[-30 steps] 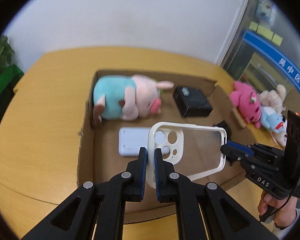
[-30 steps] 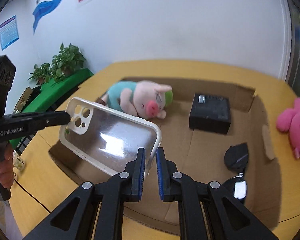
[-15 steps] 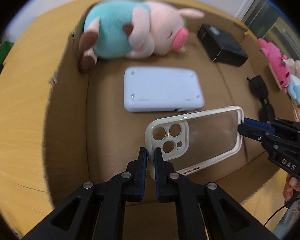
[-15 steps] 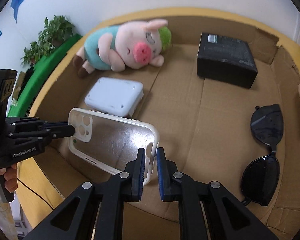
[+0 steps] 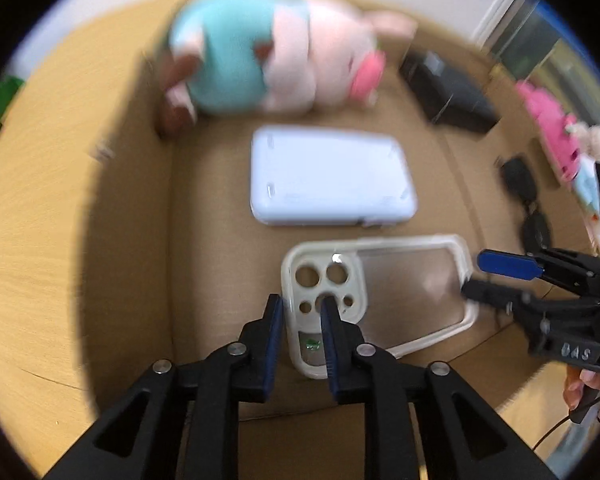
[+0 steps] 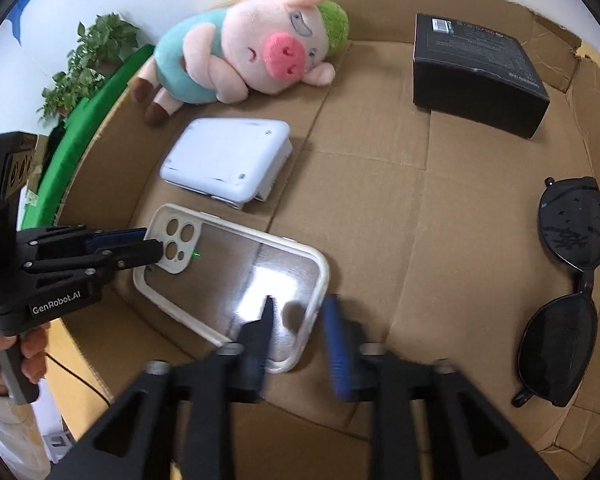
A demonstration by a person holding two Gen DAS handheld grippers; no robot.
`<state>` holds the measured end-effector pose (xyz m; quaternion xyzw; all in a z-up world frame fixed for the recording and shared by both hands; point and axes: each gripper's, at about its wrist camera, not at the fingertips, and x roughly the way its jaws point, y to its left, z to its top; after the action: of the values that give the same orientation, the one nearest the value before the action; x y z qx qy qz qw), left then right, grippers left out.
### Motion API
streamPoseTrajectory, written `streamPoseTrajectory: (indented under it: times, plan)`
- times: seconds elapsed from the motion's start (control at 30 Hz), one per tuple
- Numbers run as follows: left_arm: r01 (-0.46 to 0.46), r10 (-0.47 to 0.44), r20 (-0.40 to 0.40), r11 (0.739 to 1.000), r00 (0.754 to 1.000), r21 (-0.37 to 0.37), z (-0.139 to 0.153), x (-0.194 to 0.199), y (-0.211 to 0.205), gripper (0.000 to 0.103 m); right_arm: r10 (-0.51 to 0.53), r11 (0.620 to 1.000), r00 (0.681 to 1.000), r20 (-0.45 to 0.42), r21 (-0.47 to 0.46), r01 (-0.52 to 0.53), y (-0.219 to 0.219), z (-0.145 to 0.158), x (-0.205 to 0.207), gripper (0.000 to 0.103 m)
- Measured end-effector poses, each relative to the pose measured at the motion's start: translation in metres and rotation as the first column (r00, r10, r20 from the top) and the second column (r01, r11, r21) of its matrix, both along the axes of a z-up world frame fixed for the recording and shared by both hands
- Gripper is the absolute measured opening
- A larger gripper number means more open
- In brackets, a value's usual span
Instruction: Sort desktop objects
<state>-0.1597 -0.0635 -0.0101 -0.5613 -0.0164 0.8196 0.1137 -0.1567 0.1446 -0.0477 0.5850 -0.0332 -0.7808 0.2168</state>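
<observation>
A clear phone case [image 6: 240, 272] with a white rim lies low in the cardboard box [image 6: 380, 200], close to its near wall. My left gripper [image 5: 301, 304] straddles the camera-hole end of the phone case [image 5: 380, 300]. Its jaws are opening, and a narrow gap shows beside the rim. My right gripper [image 6: 299, 308] straddles the opposite short end, its jaws opening wider, pads clear of the rim. Each gripper shows in the other's view: the right gripper [image 5: 480, 278] at the case's far end, the left gripper [image 6: 152, 242] at the camera holes.
Inside the box lie a plush pig [image 6: 244, 52], a flat white device [image 6: 228, 160] just behind the case, a black box [image 6: 476, 72] and dark sunglasses [image 6: 568, 272]. Pink plush toys [image 5: 548, 120] sit on the wooden table [image 5: 60, 200] outside the box.
Both grippers came down into the box with the case held between them. Their jaws, shut on its two ends before, have now parted, the right wider than the left.
</observation>
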Motion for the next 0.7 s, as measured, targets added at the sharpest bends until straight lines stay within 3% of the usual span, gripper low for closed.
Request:
streamPoseTrajectory:
  times: [0.03, 0.1, 0.13, 0.17, 0.2, 0.23, 0.27, 0.3, 0.37, 0.47, 0.6, 0.67, 0.7]
  plan:
    - [-0.011, 0.01, -0.077, 1.0, 0.997, -0.008, 0.014, 0.012, -0.002, 0.023, 0.001, 1.0, 0.999, -0.034, 0.003, -0.001, 0.001, 0.007, 0.004, 0.062]
    - [-0.029, 0.024, -0.214, 0.999, 0.976, -0.019, 0.04, 0.034, -0.004, 0.042, 0.002, 1.0, 0.987, -0.162, 0.013, 0.0, 0.006, 0.03, 0.023, 0.073]
    - [-0.04, 0.032, -0.288, 0.999, 0.957, -0.02, 0.054, 0.048, -0.005, 0.058, -0.004, 1.0, 0.972, -0.233, 0.015, 0.008, 0.01, 0.044, 0.036, 0.082]
    - [-0.055, 0.046, -0.372, 0.998, 0.927, -0.014, 0.069, 0.066, -0.008, 0.074, -0.017, 1.0, 0.948, -0.319, 0.011, 0.022, 0.016, 0.058, 0.053, 0.088]
    - [-0.073, 0.064, -0.453, 0.997, 0.889, -0.002, 0.082, 0.079, -0.011, 0.081, -0.036, 0.999, 0.912, -0.41, 0.007, 0.042, 0.023, 0.073, 0.071, 0.1]
    - [-0.085, 0.078, -0.517, 0.996, 0.852, 0.01, 0.091, 0.097, -0.015, 0.086, -0.058, 0.998, 0.871, -0.487, 0.004, 0.069, 0.03, 0.084, 0.088, 0.103]
    - [-0.095, 0.083, -0.571, 0.995, 0.817, 0.01, 0.096, 0.11, -0.016, 0.086, -0.087, 0.995, 0.818, -0.569, -0.004, 0.103, 0.039, 0.093, 0.105, 0.103]
    - [-0.104, 0.081, -0.596, 0.995, 0.799, -0.004, 0.096, 0.114, -0.017, 0.086, -0.112, 0.991, 0.773, -0.625, -0.01, 0.135, 0.047, 0.096, 0.119, 0.103]
    - [-0.135, 0.09, -0.609, 0.99, 0.788, -0.029, 0.087, 0.119, -0.011, 0.086, -0.154, 0.982, 0.733, -0.662, -0.021, 0.187, 0.057, 0.09, 0.13, 0.103]
    - [-0.184, 0.138, -0.59, 0.983, 0.796, -0.018, 0.063, 0.119, -0.01, 0.086, -0.232, 0.961, 0.729, -0.644, -0.038, 0.273, 0.071, 0.065, 0.134, 0.103]
    - [-0.233, 0.18, -0.597, 0.972, 0.782, -0.013, 0.032, 0.108, -0.009, 0.086, -0.3, 0.933, 0.702, -0.646, -0.046, 0.357, 0.08, 0.037, 0.132, 0.103]
    - [-0.239, 0.214, -0.607, 0.97, 0.766, 0.041, 0.023, 0.105, -0.01, 0.086, -0.288, 0.931, 0.669, -0.685, -0.036, 0.364, 0.08, 0.034, 0.138, 0.103]
    - [-0.246, 0.23, -0.602, 0.968, 0.765, 0.058, 0.021, 0.104, -0.011, 0.086, -0.282, 0.932, 0.669, -0.687, -0.03, 0.362, 0.078, 0.031, 0.138, 0.103]
